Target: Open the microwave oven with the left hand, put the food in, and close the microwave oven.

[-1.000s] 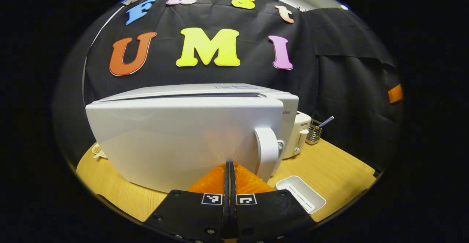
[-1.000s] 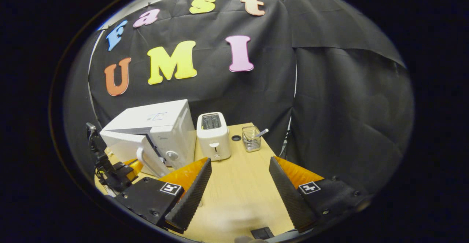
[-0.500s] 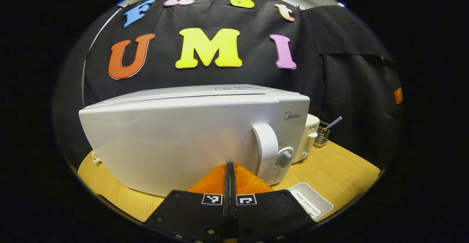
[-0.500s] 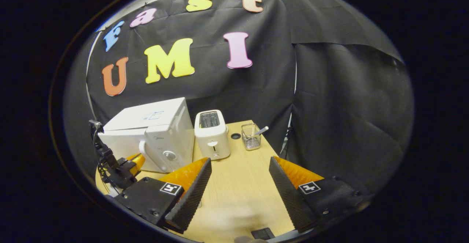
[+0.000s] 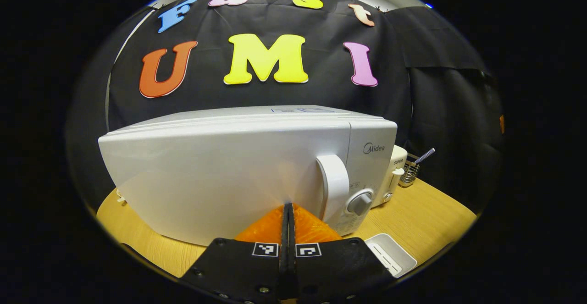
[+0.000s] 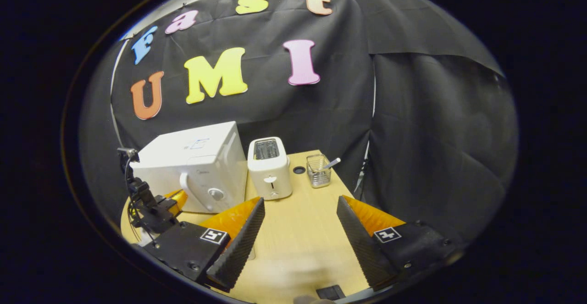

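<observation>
My left claw [image 5: 288, 210] has its two fingers pressed together with nothing between them, and its tips rest against the white microwave door [image 5: 220, 175] directly ahead. The door's curved handle [image 5: 334, 189] is just to the right of the tips, and the control knob [image 5: 360, 202] is beyond that. In the left gripper view the door sits flush with the control panel, so I judge the microwave oven [image 6: 192, 166] closed, or within a last push of it.

My right claw [image 6: 300, 230] hangs wide open and empty over bare tabletop [image 6: 298, 230]. The microwave oven stands ahead and to its left; a white toaster [image 6: 269, 168] is straight ahead, with a wire holder [image 6: 318, 171] beyond it to the right. My left claw also shows at the microwave's front in the right gripper view.

An empty white tray [image 5: 390, 260] lies low to the right of my left claw. I cannot see the food; it is likely inside. By my judgement only confirming the latch and drawing back remains.
</observation>
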The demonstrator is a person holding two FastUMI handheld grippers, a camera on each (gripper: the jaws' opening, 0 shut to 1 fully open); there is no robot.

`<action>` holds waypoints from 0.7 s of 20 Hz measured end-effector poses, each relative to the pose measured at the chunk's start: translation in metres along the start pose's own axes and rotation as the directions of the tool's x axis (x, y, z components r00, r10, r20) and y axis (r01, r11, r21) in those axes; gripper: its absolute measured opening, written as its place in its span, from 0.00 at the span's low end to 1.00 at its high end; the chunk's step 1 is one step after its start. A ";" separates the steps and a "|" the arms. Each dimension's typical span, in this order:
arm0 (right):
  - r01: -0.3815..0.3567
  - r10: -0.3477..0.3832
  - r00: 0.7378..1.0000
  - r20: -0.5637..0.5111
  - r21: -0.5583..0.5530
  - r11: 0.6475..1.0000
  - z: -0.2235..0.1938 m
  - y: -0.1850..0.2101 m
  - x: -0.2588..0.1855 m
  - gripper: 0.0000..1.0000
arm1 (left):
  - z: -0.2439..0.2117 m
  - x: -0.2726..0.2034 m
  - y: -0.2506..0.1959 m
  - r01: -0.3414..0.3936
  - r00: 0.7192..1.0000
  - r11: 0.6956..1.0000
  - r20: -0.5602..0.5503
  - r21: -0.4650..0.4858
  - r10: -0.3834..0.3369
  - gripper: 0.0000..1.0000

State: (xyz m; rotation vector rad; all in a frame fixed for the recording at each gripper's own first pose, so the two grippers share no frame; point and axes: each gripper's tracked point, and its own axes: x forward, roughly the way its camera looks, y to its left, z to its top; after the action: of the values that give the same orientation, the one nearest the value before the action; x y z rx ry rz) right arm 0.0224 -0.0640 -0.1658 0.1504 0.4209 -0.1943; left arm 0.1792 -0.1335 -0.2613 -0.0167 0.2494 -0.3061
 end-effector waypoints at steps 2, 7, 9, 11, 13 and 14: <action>-0.011 0.011 1.000 -0.003 -0.001 1.000 -0.001 0.003 -0.002 1.00 | 0.005 -0.006 0.004 -0.017 1.000 1.000 0.005 0.008 0.017 0.00; -0.050 0.051 0.999 0.019 -0.025 0.998 0.005 0.018 -0.012 1.00 | 0.038 -0.054 0.013 -0.047 0.997 0.998 0.064 0.045 0.044 0.00; -0.074 0.075 0.996 0.038 -0.037 0.997 0.010 0.030 -0.019 1.00 | 0.048 -0.081 0.010 -0.018 0.998 1.000 0.064 0.024 0.016 0.27; -0.107 0.110 0.992 0.061 -0.057 0.993 0.017 0.047 -0.029 1.00 | 0.065 -0.111 0.018 -0.022 0.996 1.000 0.082 0.002 0.021 0.82; -0.133 0.142 0.984 0.106 -0.085 0.987 0.029 0.063 -0.042 1.00 | 0.077 -0.142 0.037 -0.086 0.993 0.996 0.087 0.001 0.085 0.95; -0.145 0.159 0.978 0.132 -0.106 0.984 0.035 0.072 -0.050 1.00 | 0.085 -0.158 0.044 -0.106 0.990 0.994 0.089 -0.008 0.106 0.96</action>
State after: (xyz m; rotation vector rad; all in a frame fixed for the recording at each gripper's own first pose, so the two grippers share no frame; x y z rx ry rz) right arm 0.0069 0.0072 -0.1053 0.0737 0.2766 -0.0331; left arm 0.0672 -0.0459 -0.1432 -0.0205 0.1611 -0.1987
